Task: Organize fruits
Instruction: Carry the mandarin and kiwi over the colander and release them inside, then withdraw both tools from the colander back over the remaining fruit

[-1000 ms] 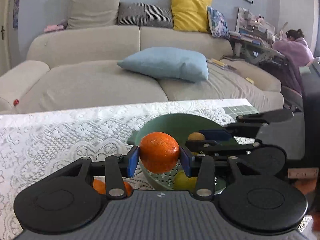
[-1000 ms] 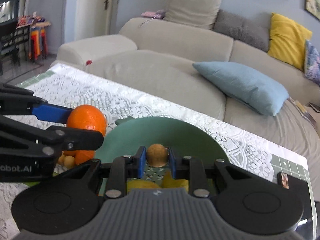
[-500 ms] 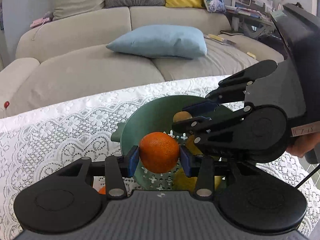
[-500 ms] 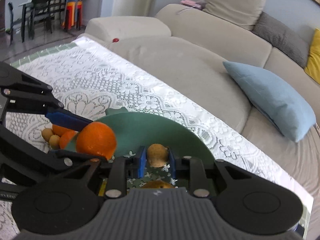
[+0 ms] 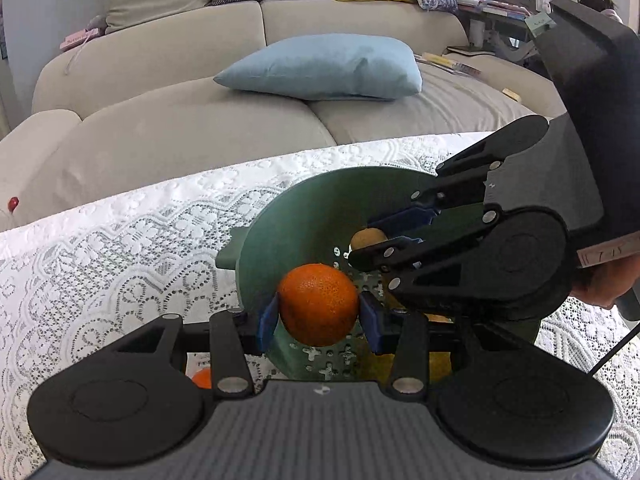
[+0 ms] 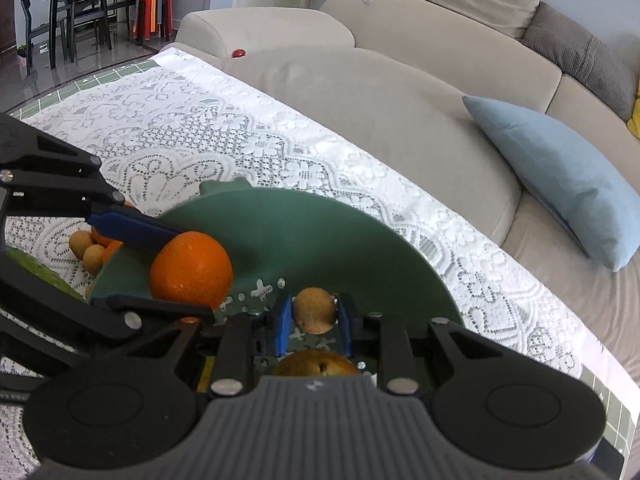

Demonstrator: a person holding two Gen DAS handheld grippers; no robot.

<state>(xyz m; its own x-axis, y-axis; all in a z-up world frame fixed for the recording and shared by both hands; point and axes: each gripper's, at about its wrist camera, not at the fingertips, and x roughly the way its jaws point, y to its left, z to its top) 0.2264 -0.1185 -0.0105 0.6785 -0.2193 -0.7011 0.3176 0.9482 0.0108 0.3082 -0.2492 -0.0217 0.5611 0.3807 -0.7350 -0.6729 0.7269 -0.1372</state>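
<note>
My left gripper (image 5: 318,314) is shut on an orange (image 5: 318,304) and holds it over the near side of the green perforated bowl (image 5: 304,220). My right gripper (image 6: 314,314) is shut on a small brown fruit (image 6: 315,310) and holds it over the same bowl (image 6: 320,236). The orange (image 6: 191,270) also shows in the right wrist view, left of the brown fruit. The brown fruit (image 5: 368,238) shows in the left wrist view between the right gripper's fingers. A yellowish fruit (image 6: 318,364) lies in the bowl below the right gripper.
Small brown fruits (image 6: 86,250) and oranges (image 6: 106,240) lie on the white lace tablecloth (image 6: 192,136) left of the bowl. A beige sofa (image 5: 180,120) with a blue cushion (image 5: 328,68) stands beyond the table's far edge.
Both grippers have tilted down and moved in over the bowl with their fruits still held. The two grippers are now closer together.
</note>
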